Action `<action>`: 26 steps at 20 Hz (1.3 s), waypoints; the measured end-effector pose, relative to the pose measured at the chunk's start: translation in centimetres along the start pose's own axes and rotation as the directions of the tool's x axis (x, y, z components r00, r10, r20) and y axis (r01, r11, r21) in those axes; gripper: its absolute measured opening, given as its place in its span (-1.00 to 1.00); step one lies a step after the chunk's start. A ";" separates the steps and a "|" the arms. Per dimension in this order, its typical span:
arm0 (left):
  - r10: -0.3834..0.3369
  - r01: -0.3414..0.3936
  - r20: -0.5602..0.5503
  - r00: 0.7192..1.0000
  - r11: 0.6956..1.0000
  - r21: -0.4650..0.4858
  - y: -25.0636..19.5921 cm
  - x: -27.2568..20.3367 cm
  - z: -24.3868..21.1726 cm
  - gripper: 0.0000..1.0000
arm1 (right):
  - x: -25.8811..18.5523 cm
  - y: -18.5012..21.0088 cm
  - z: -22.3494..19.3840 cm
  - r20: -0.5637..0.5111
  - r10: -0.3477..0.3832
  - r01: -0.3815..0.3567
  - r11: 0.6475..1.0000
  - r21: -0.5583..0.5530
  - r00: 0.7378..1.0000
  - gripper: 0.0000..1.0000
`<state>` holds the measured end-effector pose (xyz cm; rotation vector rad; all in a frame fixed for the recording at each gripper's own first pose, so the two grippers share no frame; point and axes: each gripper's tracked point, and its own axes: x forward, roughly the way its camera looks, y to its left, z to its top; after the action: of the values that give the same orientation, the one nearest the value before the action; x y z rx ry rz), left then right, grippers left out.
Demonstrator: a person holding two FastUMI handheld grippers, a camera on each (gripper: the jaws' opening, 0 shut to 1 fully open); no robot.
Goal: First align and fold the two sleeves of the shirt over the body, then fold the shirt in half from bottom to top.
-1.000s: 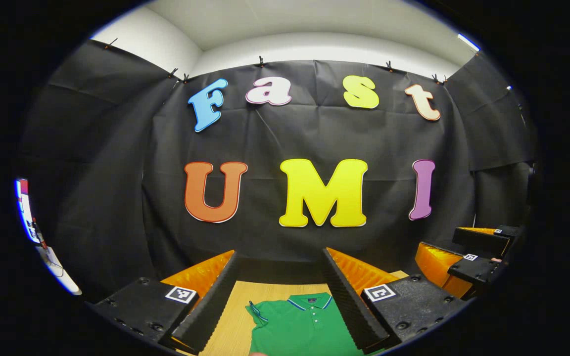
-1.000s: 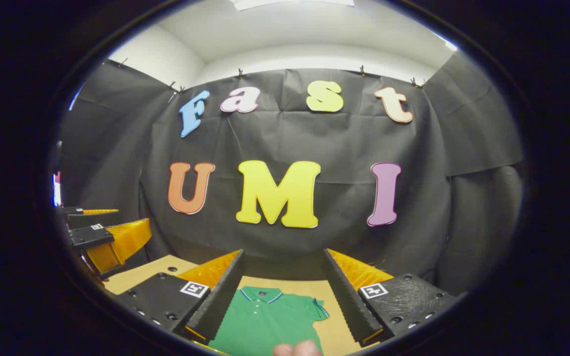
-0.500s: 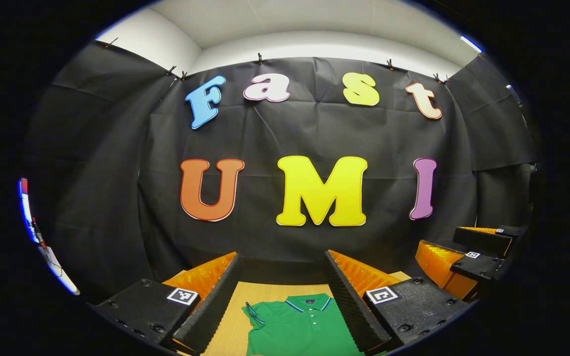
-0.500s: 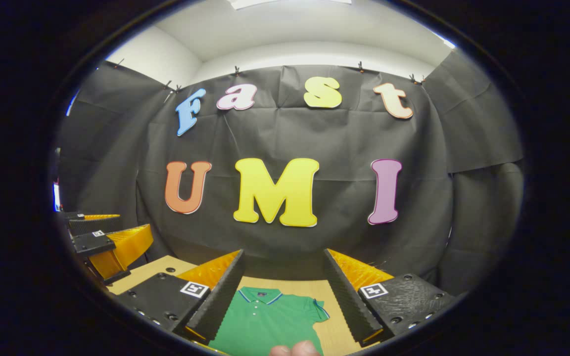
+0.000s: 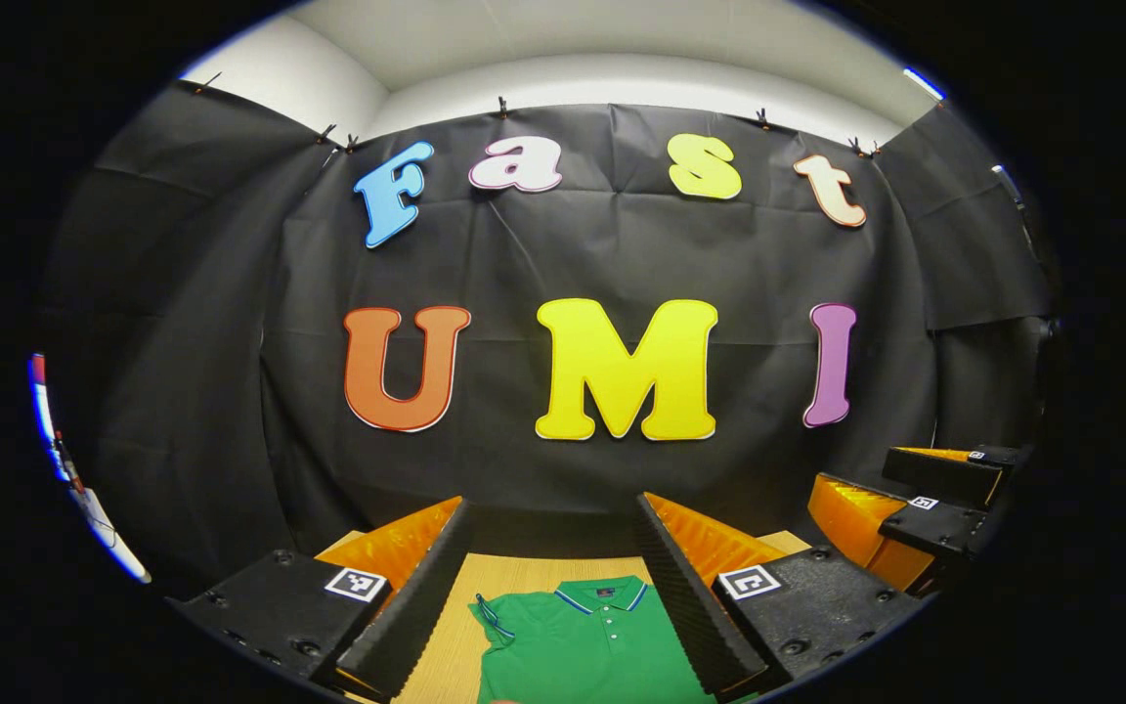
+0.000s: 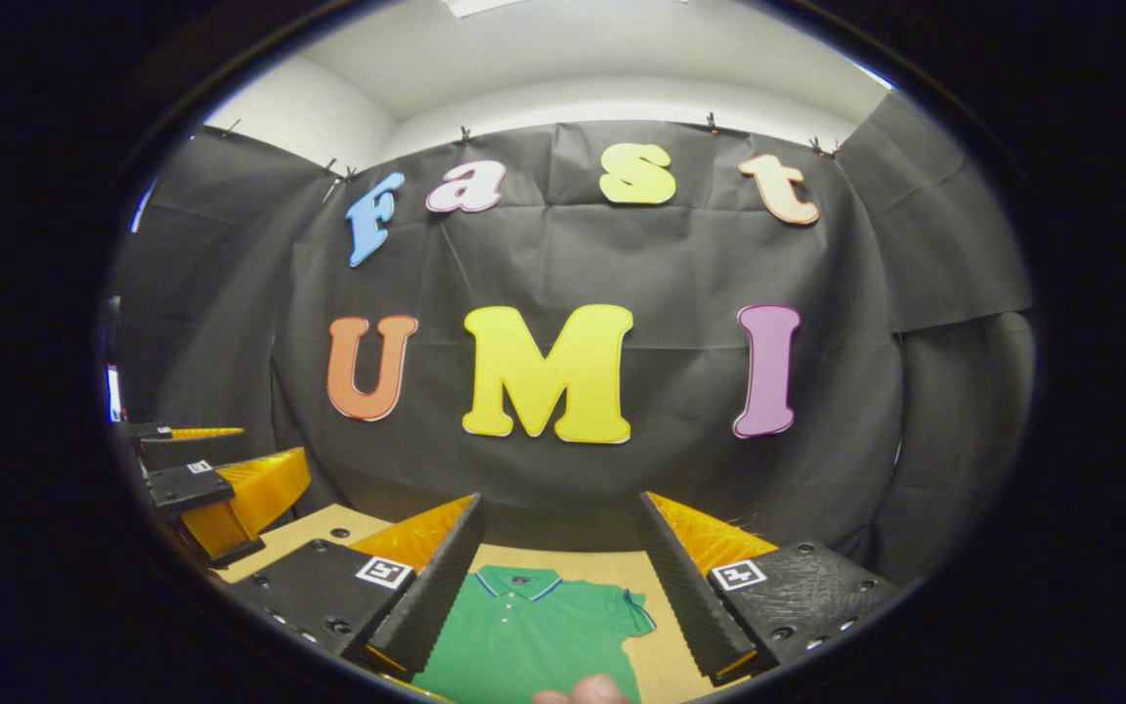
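I have both grippers held above the wooden table (image 5: 446,650), fingers spread wide apart on each and gripping nothing. Between the left gripper (image 5: 553,518) fingers I see the green polo shirt (image 5: 587,650) lying flat on the table, collar toward the black cloth wall (image 5: 563,254). The right gripper (image 6: 558,513) frames the same shirt, one short sleeve (image 6: 633,614) spread out sideways. A fingertip (image 6: 587,692) peeks in at my bottom edge.

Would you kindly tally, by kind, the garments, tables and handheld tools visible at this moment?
Green polo shirt: 1
Wooden table: 1
Handheld tools: 2, the left tool and the right tool, both open above the shirt
Total: 4
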<state>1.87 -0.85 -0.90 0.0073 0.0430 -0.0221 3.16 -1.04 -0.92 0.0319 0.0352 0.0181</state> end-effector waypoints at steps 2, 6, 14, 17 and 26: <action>0.000 0.000 -0.005 1.000 1.000 0.000 0.0 0.1 -0.1 1.00 | 0.2 -0.2 -0.4 -0.011 -0.001 0.001 1.000 0.002 1.000 0.89; 0.001 -0.001 -0.019 1.000 1.000 0.001 -0.2 0.2 -0.4 1.00 | 0.8 -1.2 -1.0 -0.025 -0.006 0.006 1.000 0.015 1.000 0.90; 0.004 -0.003 -0.029 1.000 1.000 0.015 -1.0 1.0 -0.9 1.00 | 4.9 -6.6 -7.0 -0.137 -0.042 0.039 0.999 -0.023 0.990 0.93; 0.005 -0.005 -0.062 0.998 1.000 0.009 -1.6 1.5 -1.6 1.00 | 7.5 -9.1 -11.5 -0.220 -0.033 0.028 0.999 -0.025 0.975 0.94; 0.075 -0.074 -0.075 0.994 0.997 0.026 -1.4 3.0 -1.3 1.00 | 17.5 -14.8 -26.5 -0.452 0.010 -0.021 1.000 -0.019 0.892 0.91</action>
<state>4.74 -2.30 -2.36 0.0335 0.1184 0.0523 19.98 -14.66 -28.44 0.0041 0.5040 0.0418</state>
